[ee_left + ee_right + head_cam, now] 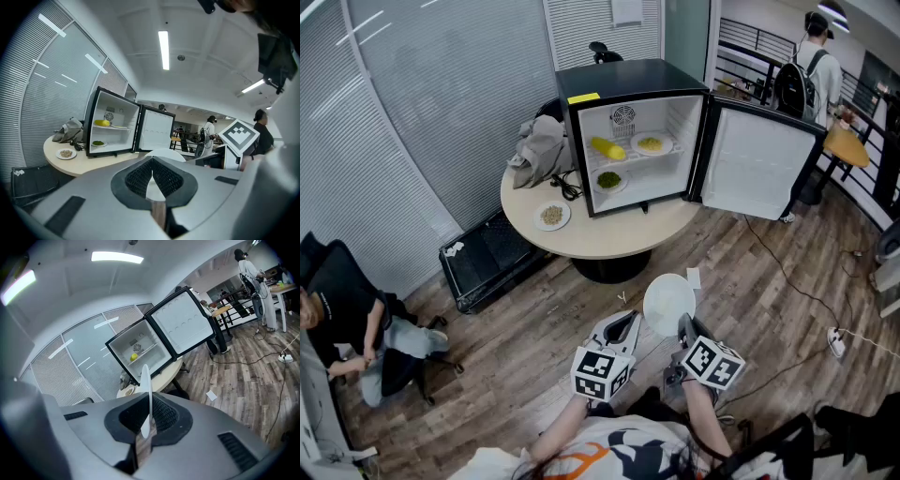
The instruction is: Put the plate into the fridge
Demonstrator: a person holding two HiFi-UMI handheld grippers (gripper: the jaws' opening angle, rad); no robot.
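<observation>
Left gripper [623, 327] jaws together, empty; right gripper [685, 324] just beside it, clamped on plate [667, 302] rim.

I am standing in an office, an open-plan one. From 9 to 11 o'clock curves a glass partition [412, 112] hung with slatted blinds. Underfoot is wood-look plank flooring [534, 328], and a cable [787, 281] trails across it to a power strip [836, 342] at 3 o'clock. At 12 o'clock a round table [609, 242] carries a small fridge [628, 80]. At 2 o'clock a person with a backpack [806, 75] stands by a high table [848, 145] and a black railing [750, 47]. At 9 o'clock a seated person [347, 319] works. Strip lights [163, 49] line the white ceiling.
</observation>
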